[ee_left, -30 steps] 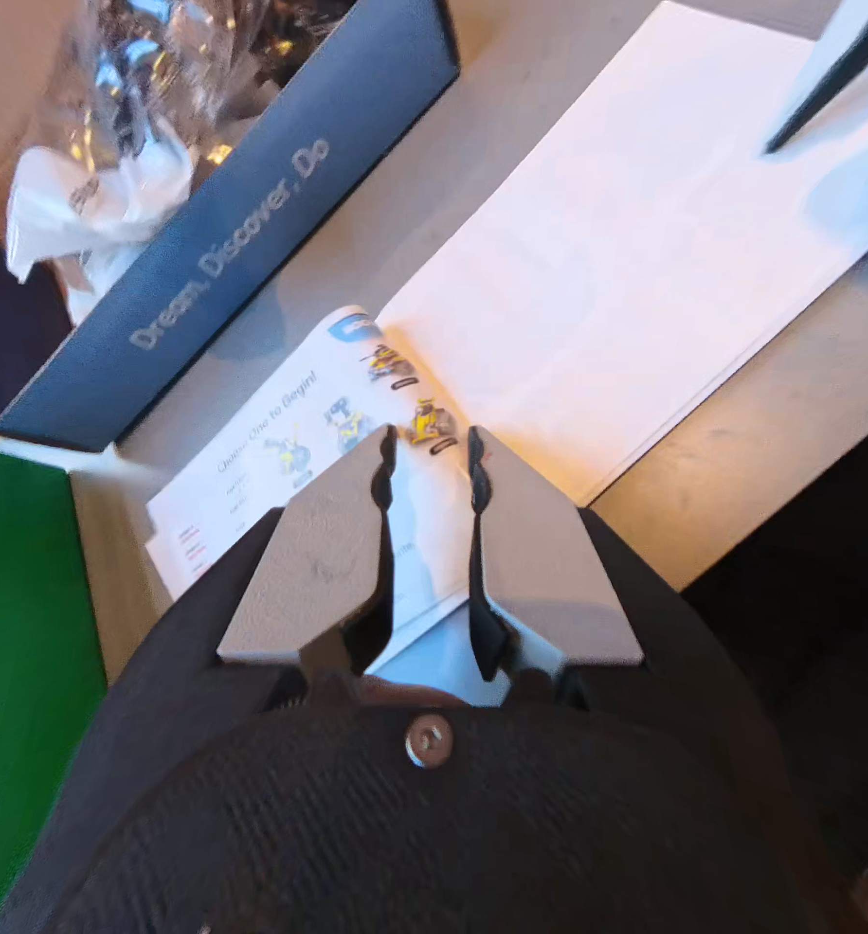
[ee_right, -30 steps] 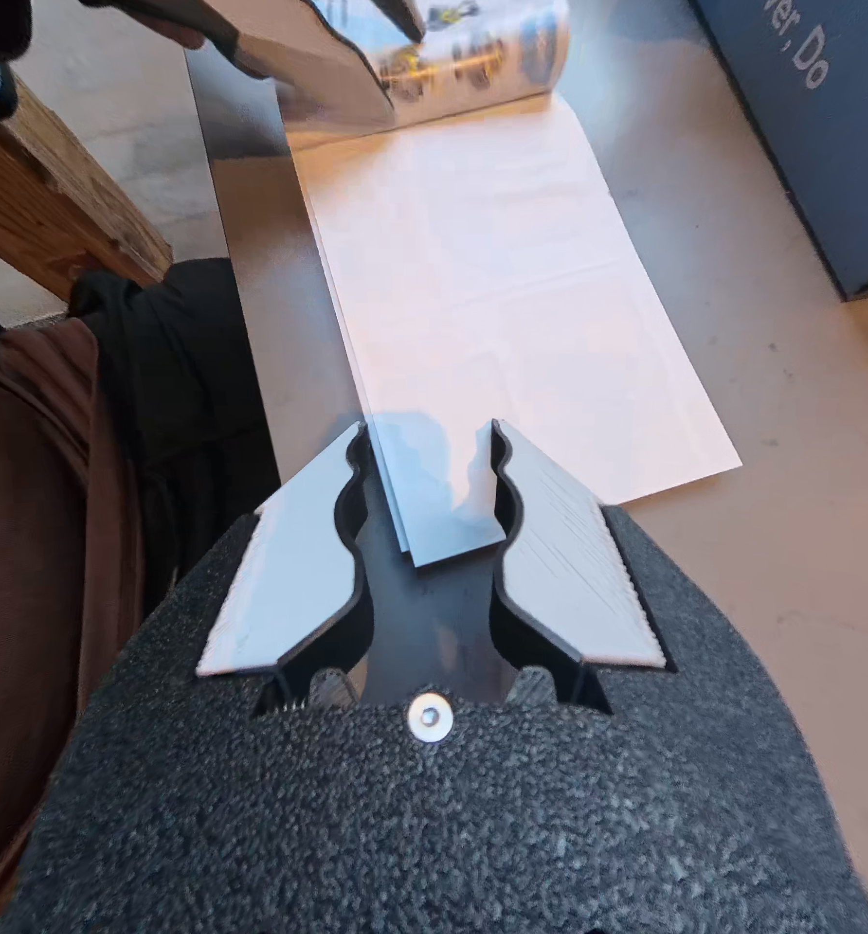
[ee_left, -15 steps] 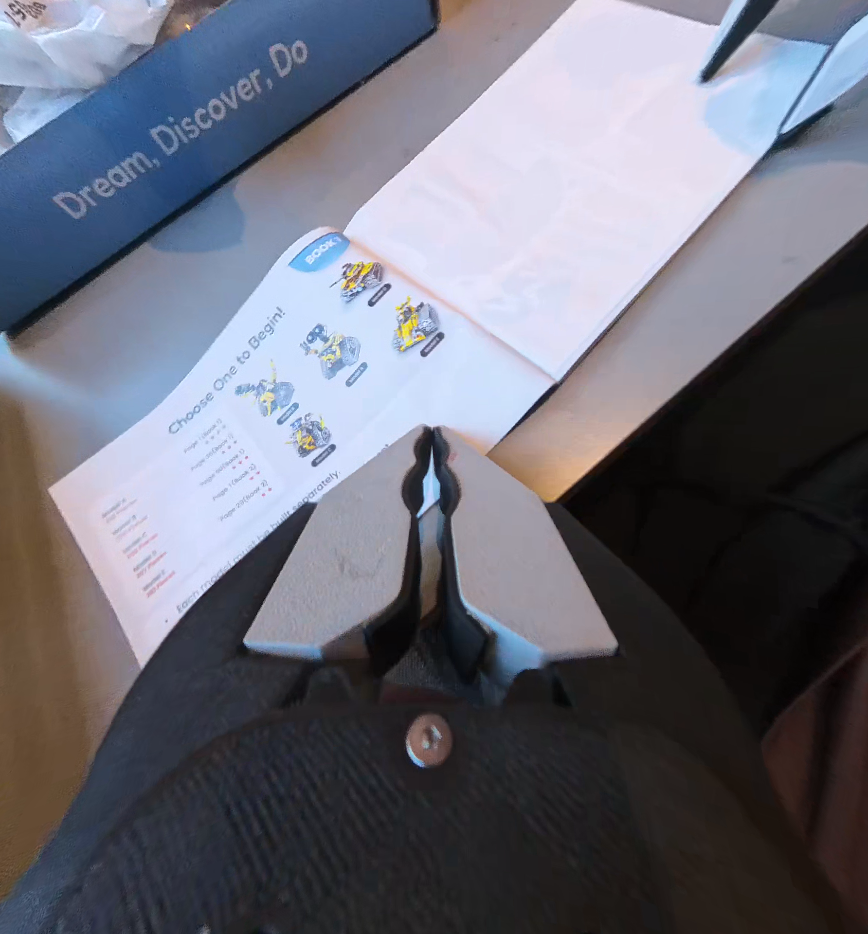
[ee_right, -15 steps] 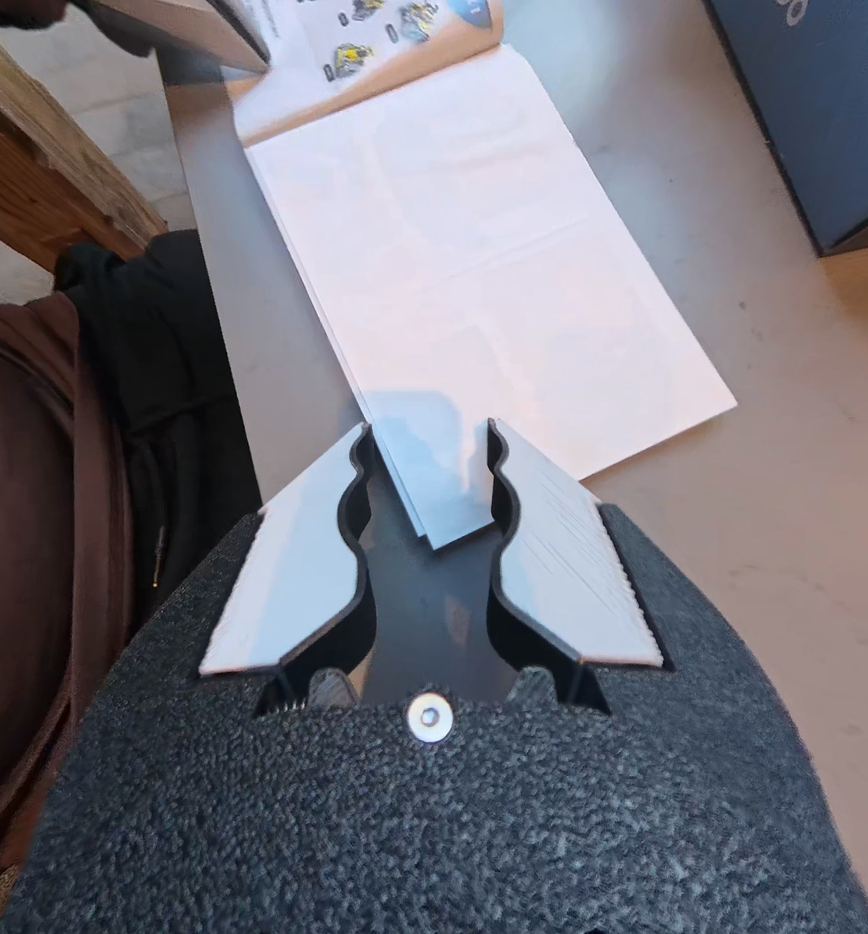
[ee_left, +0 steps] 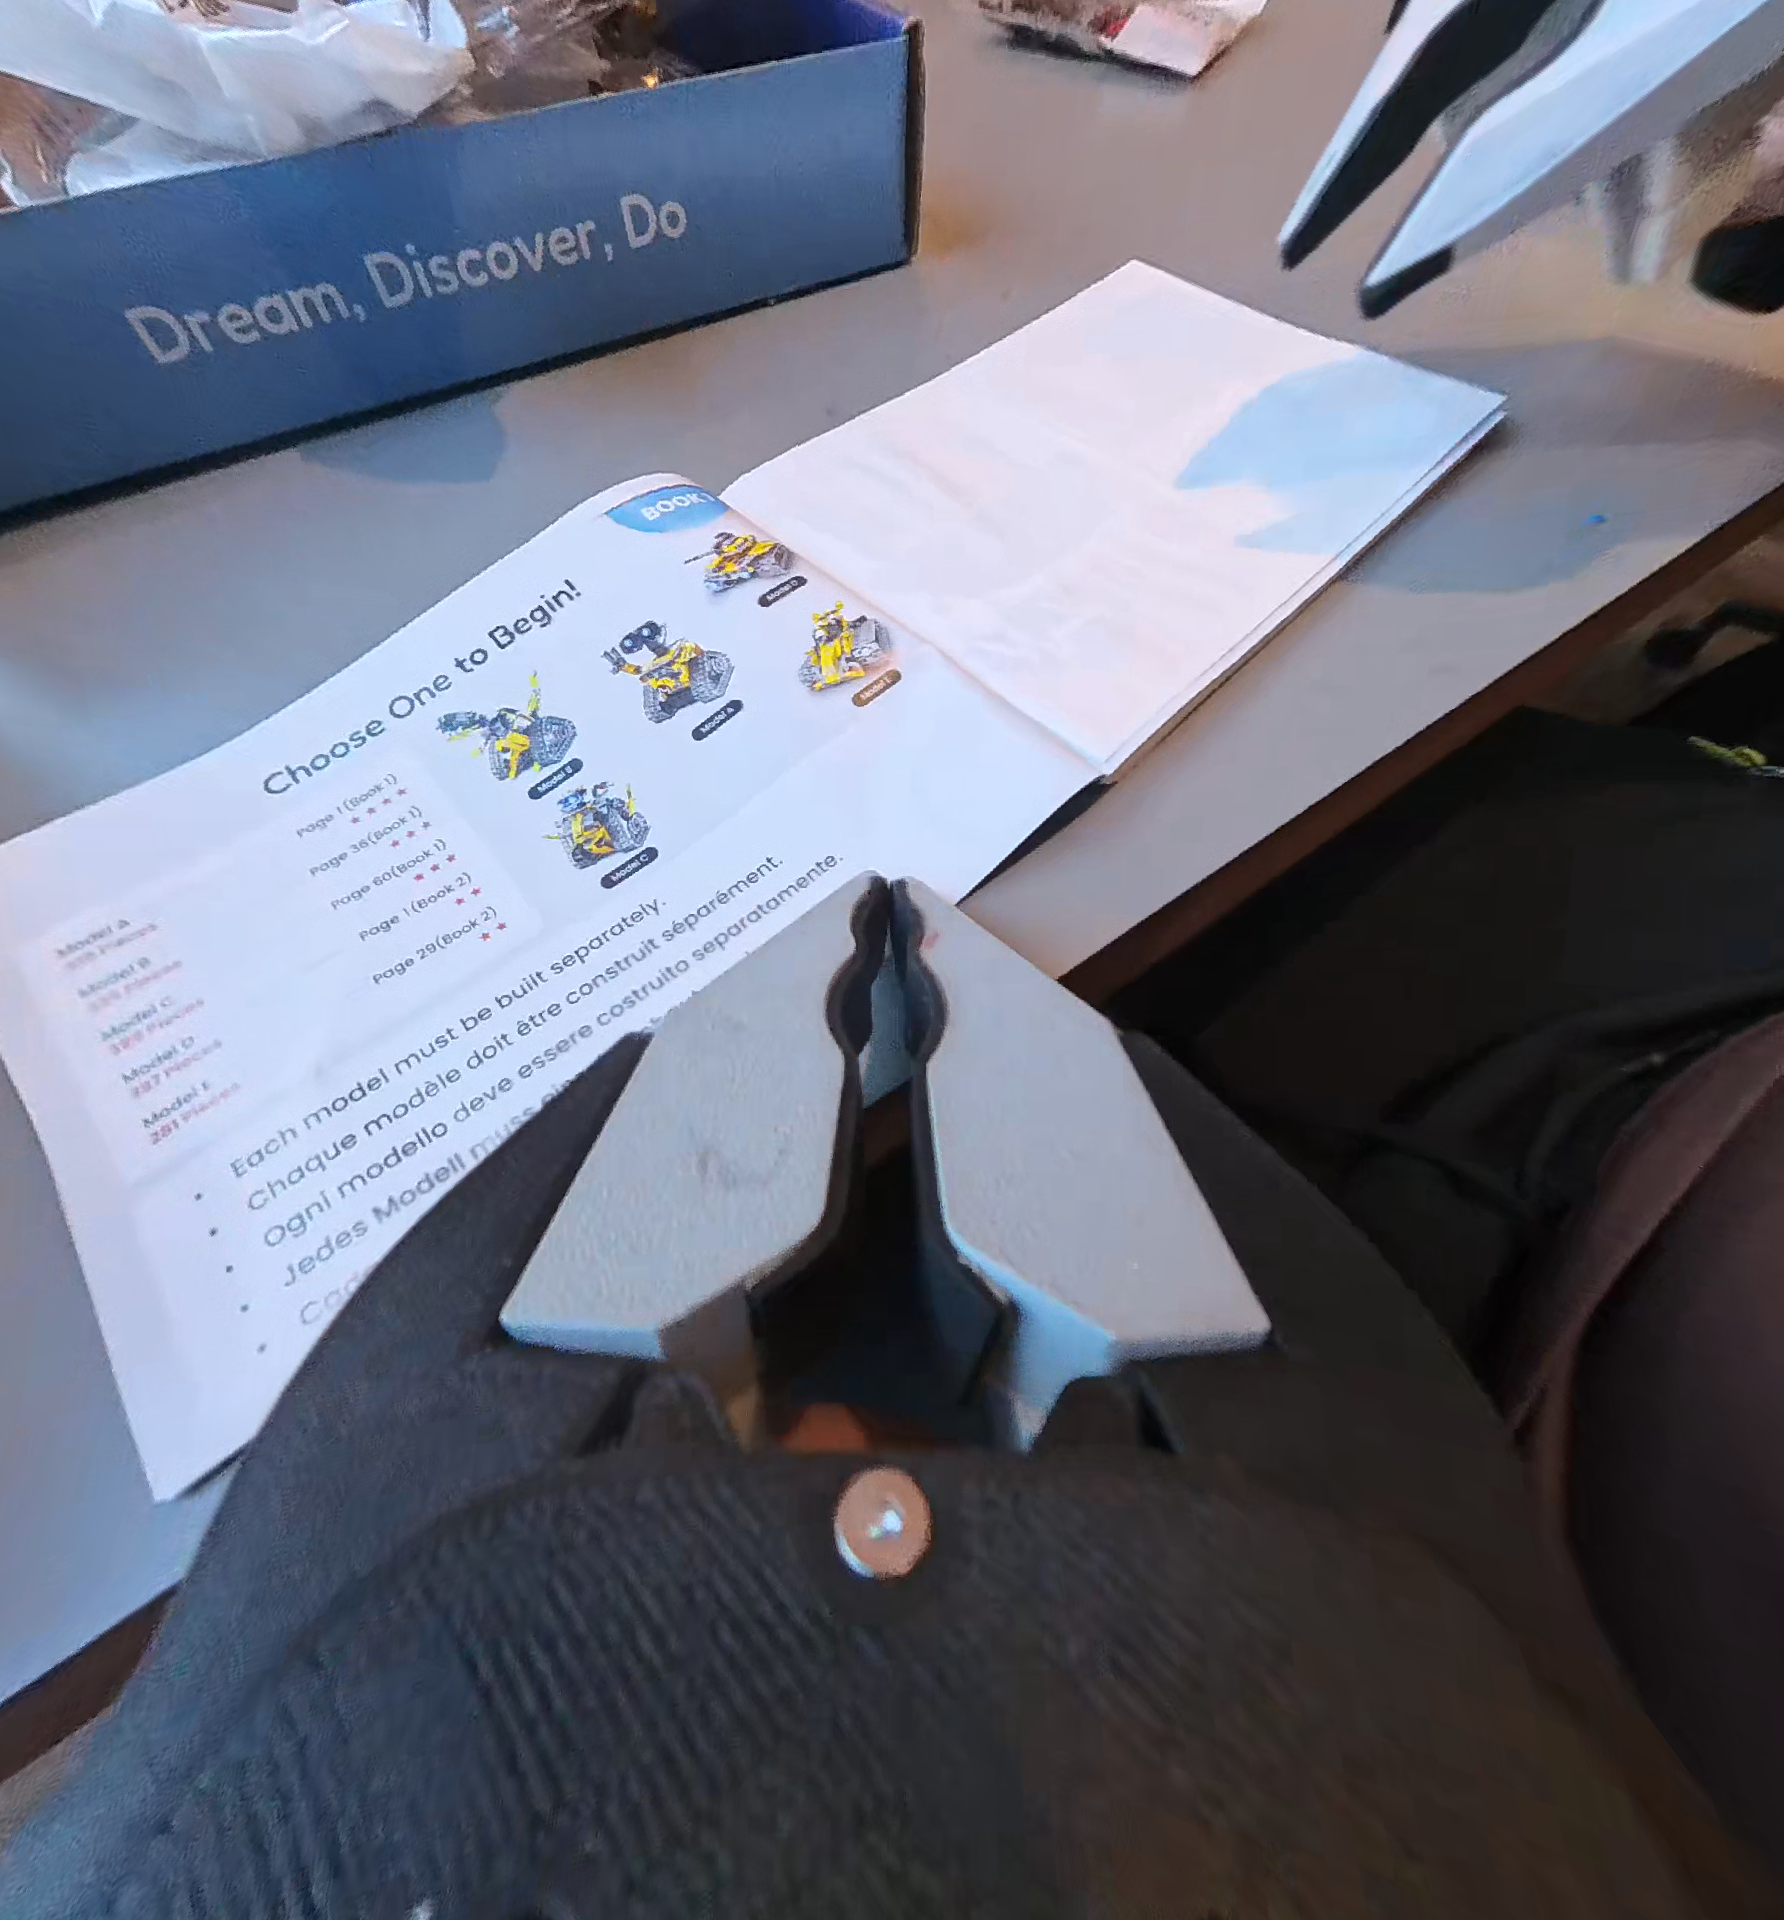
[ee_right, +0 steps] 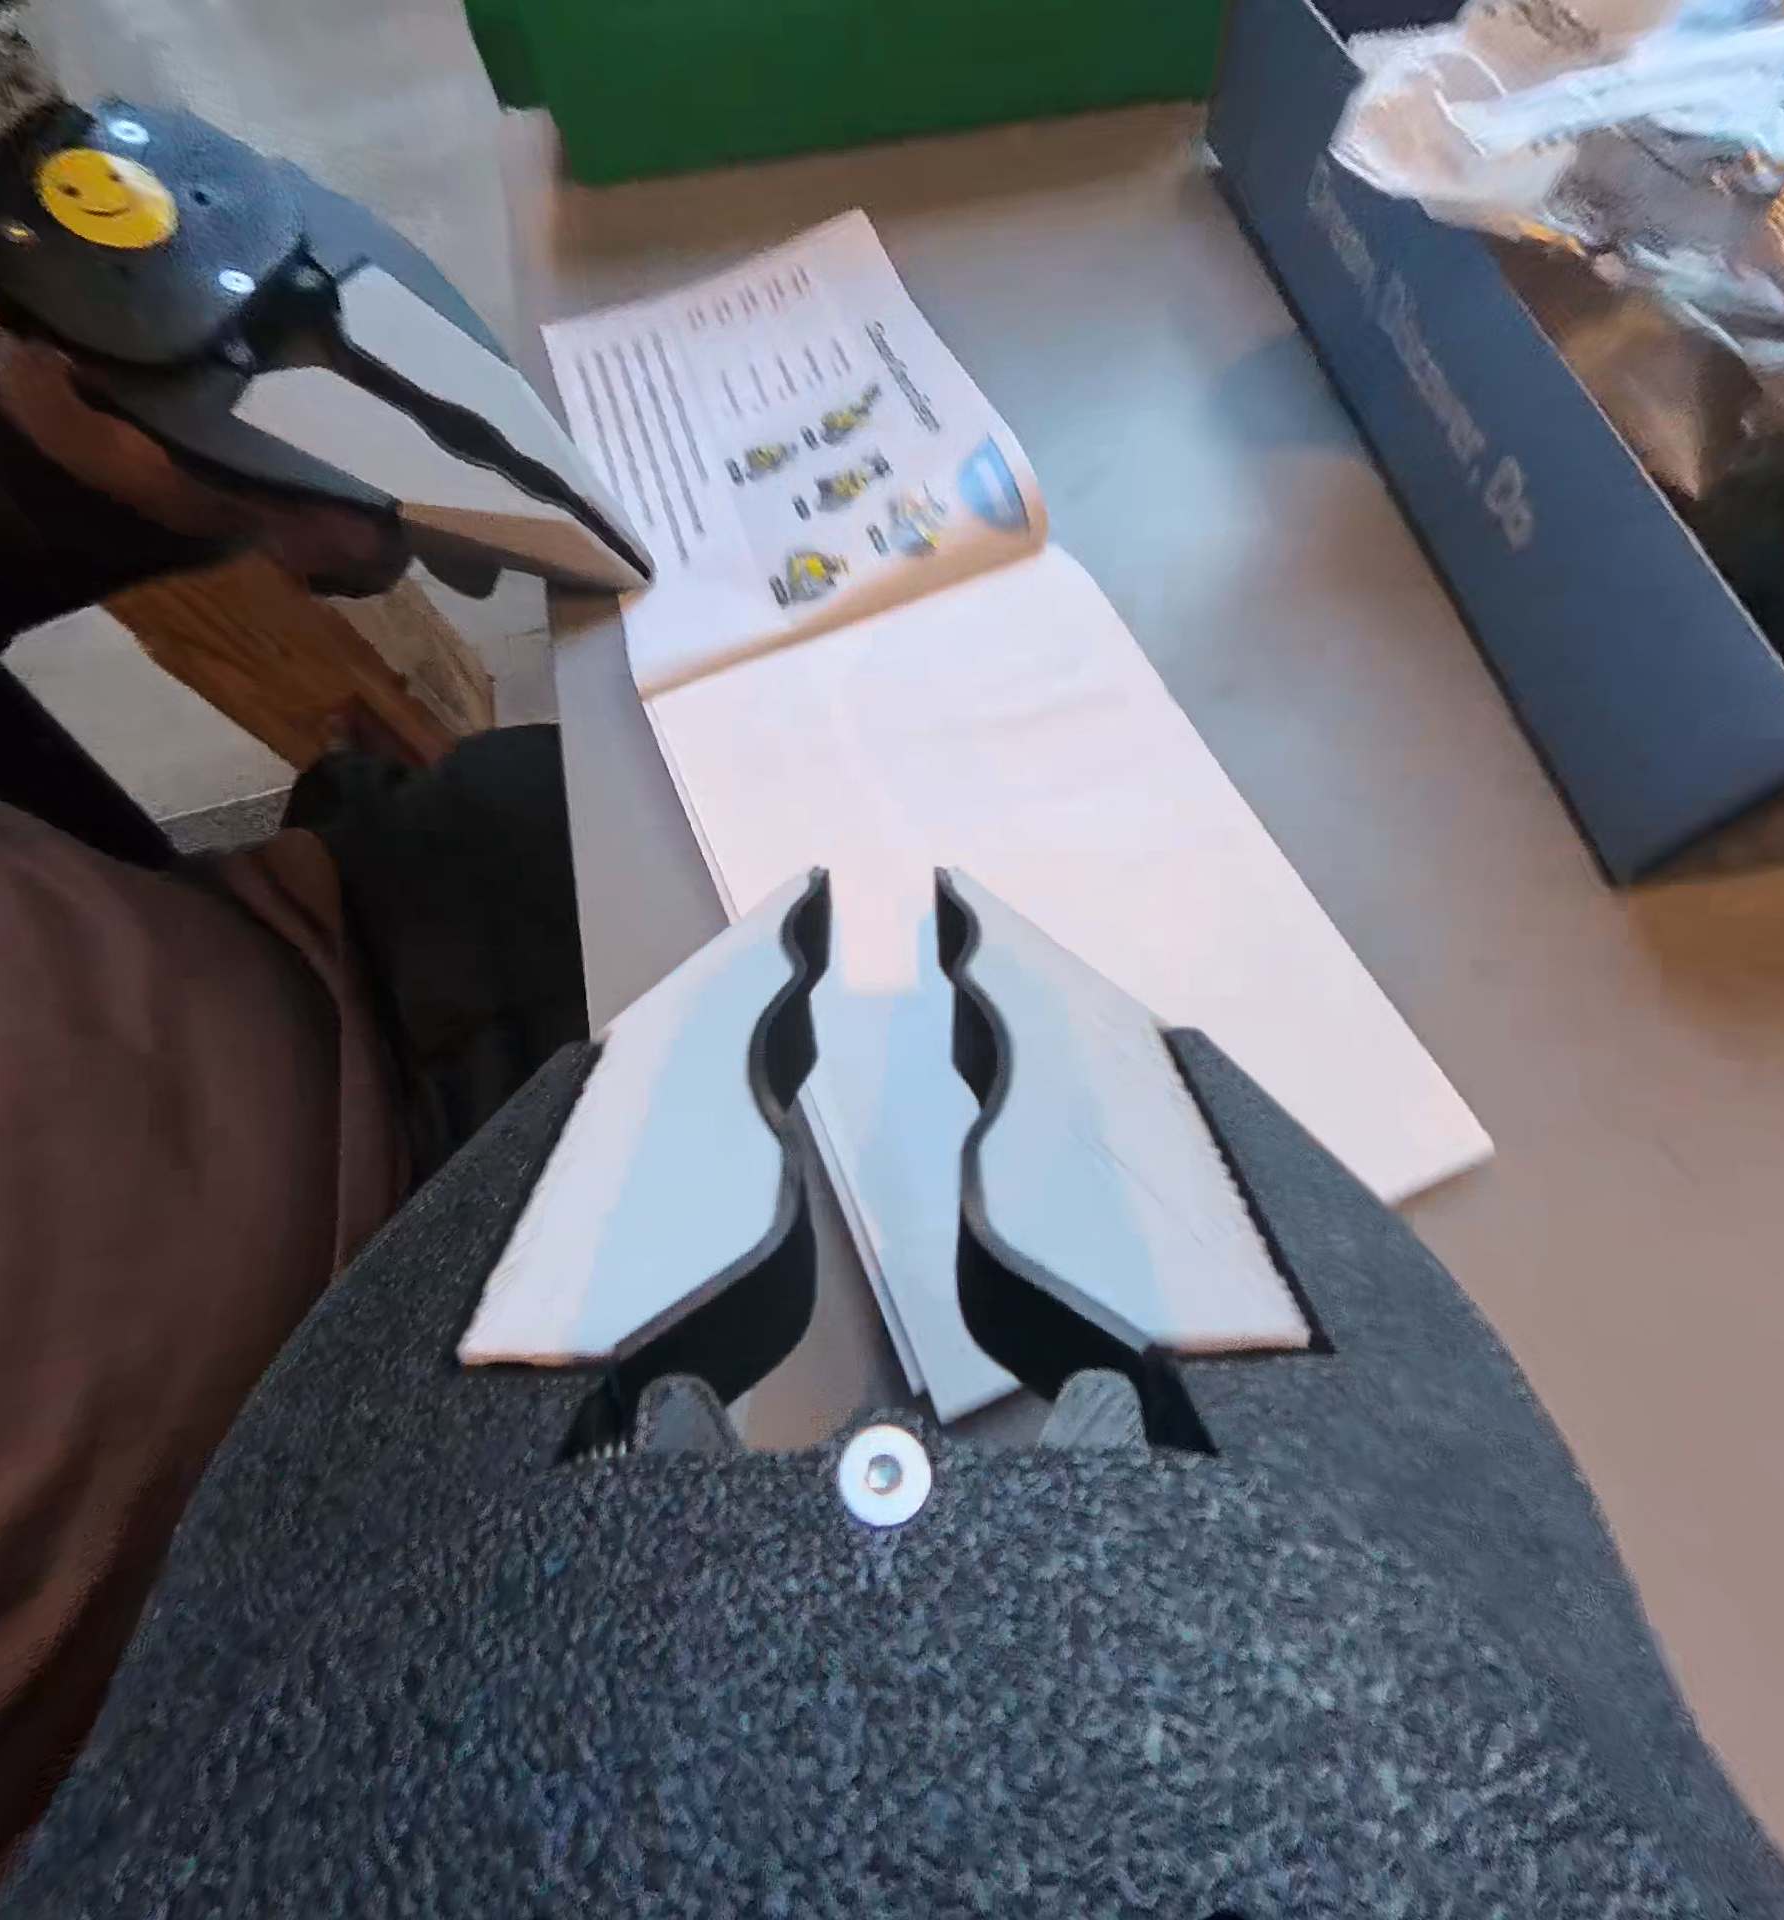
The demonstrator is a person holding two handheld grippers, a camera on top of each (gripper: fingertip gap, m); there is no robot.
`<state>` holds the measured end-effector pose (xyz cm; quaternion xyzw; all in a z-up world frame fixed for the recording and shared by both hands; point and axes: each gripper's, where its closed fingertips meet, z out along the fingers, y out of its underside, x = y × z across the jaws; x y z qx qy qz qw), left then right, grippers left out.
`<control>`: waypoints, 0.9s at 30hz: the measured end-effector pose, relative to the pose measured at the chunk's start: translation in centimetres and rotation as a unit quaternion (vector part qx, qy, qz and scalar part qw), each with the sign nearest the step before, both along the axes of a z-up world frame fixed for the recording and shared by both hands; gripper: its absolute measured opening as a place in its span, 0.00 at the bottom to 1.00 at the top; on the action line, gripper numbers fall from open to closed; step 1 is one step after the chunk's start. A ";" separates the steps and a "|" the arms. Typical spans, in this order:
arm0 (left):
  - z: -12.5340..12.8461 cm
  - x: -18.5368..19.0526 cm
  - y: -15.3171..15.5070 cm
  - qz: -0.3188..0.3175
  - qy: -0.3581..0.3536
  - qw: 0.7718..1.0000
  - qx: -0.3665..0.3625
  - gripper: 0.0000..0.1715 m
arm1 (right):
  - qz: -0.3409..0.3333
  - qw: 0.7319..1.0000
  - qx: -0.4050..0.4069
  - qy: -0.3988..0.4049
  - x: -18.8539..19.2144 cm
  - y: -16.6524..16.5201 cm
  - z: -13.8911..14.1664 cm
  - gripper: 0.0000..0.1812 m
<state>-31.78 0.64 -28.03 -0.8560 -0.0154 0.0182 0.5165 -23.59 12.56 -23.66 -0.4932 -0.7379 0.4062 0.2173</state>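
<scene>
An instruction booklet (ee_left: 659, 727) lies open and flat on the grey table (ee_left: 140, 623). Its left page is printed with yellow models and its right page is blank white. My left gripper (ee_left: 888, 894) is shut, with its tips at the near edge of the printed page, by the table edge. It also shows in the right wrist view (ee_right: 628, 561). My right gripper (ee_right: 880, 883) is open and empty, held above the outer corner of the blank page of the booklet (ee_right: 971, 779). In the left wrist view, the right gripper (ee_left: 1329, 275) hangs clear of the table.
A dark blue cardboard box (ee_left: 400, 281) with clear plastic bags (ee_left: 192, 62) in it stands behind the booklet; it also shows in the right wrist view (ee_right: 1490, 520). A green object (ee_right: 867, 83) lies at the far end. A person's brown-clothed lap (ee_right: 140, 1143) and wooden furniture (ee_right: 275, 644) are beside the table edge. My hands' fingertips stand some 15 cm from each other. To the green object (ee_right: 867, 83): left tips about 25 cm, right tips about 35 cm.
My left gripper has shut, and the printed page it was turning now lies flat. My right gripper has lifted off the blank page's corner and drawn back, with its jaws a little narrower.
</scene>
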 end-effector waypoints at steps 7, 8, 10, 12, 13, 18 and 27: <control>0.0 0.1 0.0 -0.006 0.010 1.000 0.011 0.00 | 0.102 0.993 0.064 0.015 -4.7 -4.4 -0.2 0.01; 0.0 0.2 -0.1 -0.008 0.002 1.000 0.012 0.00 | 0.108 0.992 0.066 0.016 -5.5 -4.6 -0.1 0.00; 0.0 0.3 -0.1 -0.014 -0.016 1.000 0.014 0.00 | 0.114 0.992 0.058 0.022 -6.9 -4.9 0.6 0.00; 0.0 0.4 -0.2 -0.020 -0.025 0.999 0.016 0.00 | 0.124 0.992 0.032 0.021 -7.9 -5.6 1.2 0.00; 0.0 0.4 -0.2 -0.024 -0.026 0.999 0.016 0.00 | 0.132 0.991 0.022 0.019 -8.2 -6.1 1.2 0.00; 0.0 0.5 -0.3 -0.038 -0.017 0.999 0.016 0.00 | 0.140 0.986 0.075 -0.039 -9.4 -6.9 -3.6 0.00; 0.0 0.9 -0.3 -0.064 -0.044 0.997 0.010 0.00 | 0.149 0.985 0.058 -0.066 -9.6 -7.3 -4.4 0.00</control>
